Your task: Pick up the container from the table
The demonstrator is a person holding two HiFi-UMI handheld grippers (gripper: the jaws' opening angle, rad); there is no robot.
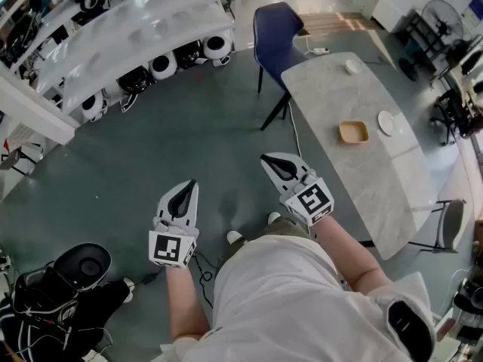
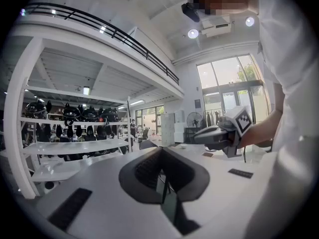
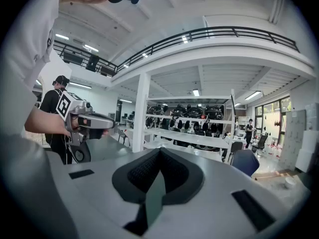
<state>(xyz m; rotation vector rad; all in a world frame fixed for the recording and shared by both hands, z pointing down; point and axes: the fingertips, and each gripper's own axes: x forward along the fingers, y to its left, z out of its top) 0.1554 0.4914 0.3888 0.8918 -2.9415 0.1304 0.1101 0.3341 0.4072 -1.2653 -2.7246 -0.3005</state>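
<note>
Right of centre in the head view, a pale table (image 1: 332, 89) carries the container (image 1: 353, 132), a shallow tan square dish, near a white plate (image 1: 386, 122). A blue chair (image 1: 275, 30) stands at its upper end. Lower down, the left gripper (image 1: 186, 191) and right gripper (image 1: 275, 164) are well apart from it, jaws pressed together on nothing. Gripper views show white shelving (image 3: 199, 133) level ahead.

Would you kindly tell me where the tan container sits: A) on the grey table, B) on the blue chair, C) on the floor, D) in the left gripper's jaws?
A: the tan container rests on the table, near a white dish.
</note>
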